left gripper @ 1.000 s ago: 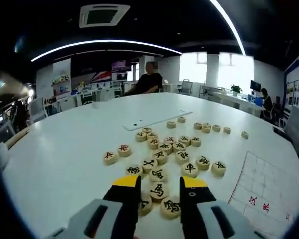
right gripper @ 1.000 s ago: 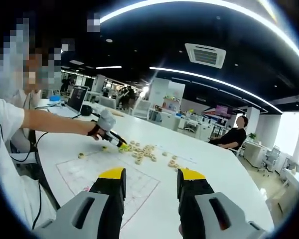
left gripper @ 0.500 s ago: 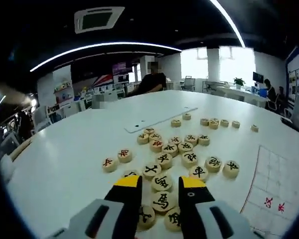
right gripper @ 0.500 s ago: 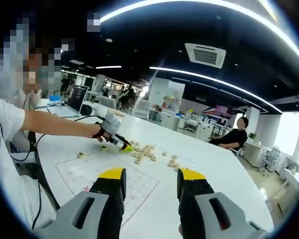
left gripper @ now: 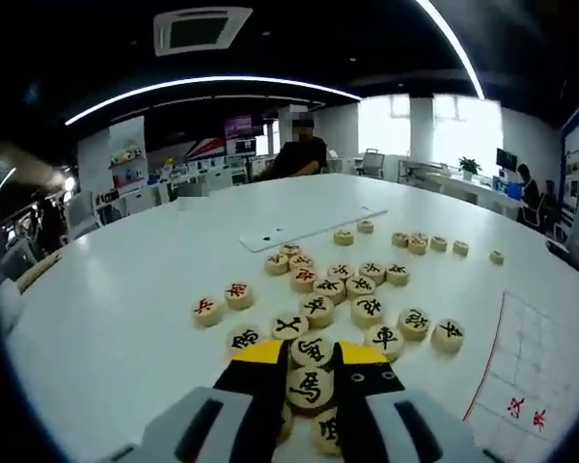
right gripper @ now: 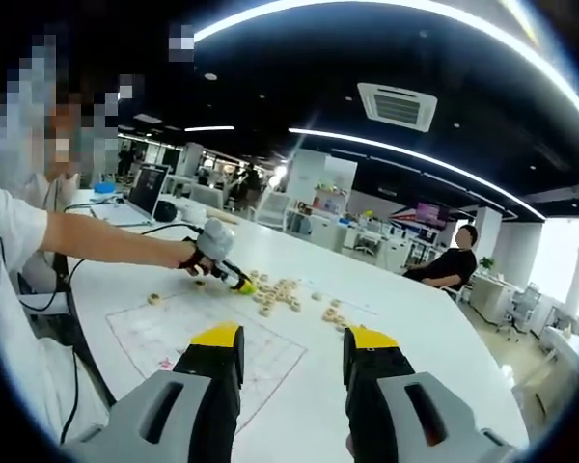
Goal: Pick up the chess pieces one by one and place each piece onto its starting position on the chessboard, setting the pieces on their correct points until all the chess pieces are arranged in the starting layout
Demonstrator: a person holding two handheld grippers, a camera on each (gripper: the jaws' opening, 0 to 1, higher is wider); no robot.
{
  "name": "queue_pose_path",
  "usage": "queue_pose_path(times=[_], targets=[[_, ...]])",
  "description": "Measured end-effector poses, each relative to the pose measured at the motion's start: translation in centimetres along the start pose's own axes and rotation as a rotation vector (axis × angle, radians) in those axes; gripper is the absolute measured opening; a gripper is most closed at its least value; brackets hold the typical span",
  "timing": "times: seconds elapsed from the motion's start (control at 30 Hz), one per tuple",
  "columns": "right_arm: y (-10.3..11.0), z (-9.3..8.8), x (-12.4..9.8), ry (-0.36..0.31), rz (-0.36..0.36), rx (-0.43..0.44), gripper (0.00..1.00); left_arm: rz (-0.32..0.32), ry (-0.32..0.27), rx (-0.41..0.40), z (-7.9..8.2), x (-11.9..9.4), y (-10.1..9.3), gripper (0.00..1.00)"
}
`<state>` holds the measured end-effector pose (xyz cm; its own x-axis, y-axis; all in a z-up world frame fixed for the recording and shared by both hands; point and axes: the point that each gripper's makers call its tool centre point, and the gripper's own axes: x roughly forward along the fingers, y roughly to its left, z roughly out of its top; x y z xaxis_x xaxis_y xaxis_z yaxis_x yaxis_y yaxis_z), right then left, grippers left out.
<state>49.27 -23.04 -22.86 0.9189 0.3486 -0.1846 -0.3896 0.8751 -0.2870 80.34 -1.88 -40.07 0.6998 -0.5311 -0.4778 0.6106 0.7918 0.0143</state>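
Black 車 on chess piece (left gripper: 384, 338), black 馬 on another piece (left gripper: 310, 387)

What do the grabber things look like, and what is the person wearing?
Each grabber has two chunky black jaws with yellow tips on a light grey body with dark slots: the left gripper and the right gripper. The person wears a white short sleeve and a dark glove with red trim. A thin black cable hangs below the arm.

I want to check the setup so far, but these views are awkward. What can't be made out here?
- Left gripper view: the chessboard is cut off by the edge.
- Left gripper view: pieces beside the left gripper are part hidden by its jaws, which grip a black-marked chess piece.
- Right gripper view: the piece heap is too small to read any characters.
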Motion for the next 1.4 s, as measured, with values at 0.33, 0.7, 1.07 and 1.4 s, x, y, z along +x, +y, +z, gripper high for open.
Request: queue_pose_path(times=[0.33,0.7,1.07,1.4], targets=[[0.3,0.0,-0.1,0.0,0.005,-0.004,0.42,-0.005,-0.036,0.029,1.7,-2.1,-0.4,0.21],[0.6,0.0,0.2,0.004,0.01,-0.008,0.42,-0.054,-0.138,0.059,3.0,-9.7,-1.7,0.21],[1.0,0.1,0.2,0.009,0.015,-0.016,0.42,-0.091,-0.251,0.008,2.7,-17.3,-1.9,0.21],[1.0,0.2,0.1,0.005,0.013,-0.02,0.42,-0.105,-0.19,-0.029,-3.0,-19.4,-1.3,0.21]])
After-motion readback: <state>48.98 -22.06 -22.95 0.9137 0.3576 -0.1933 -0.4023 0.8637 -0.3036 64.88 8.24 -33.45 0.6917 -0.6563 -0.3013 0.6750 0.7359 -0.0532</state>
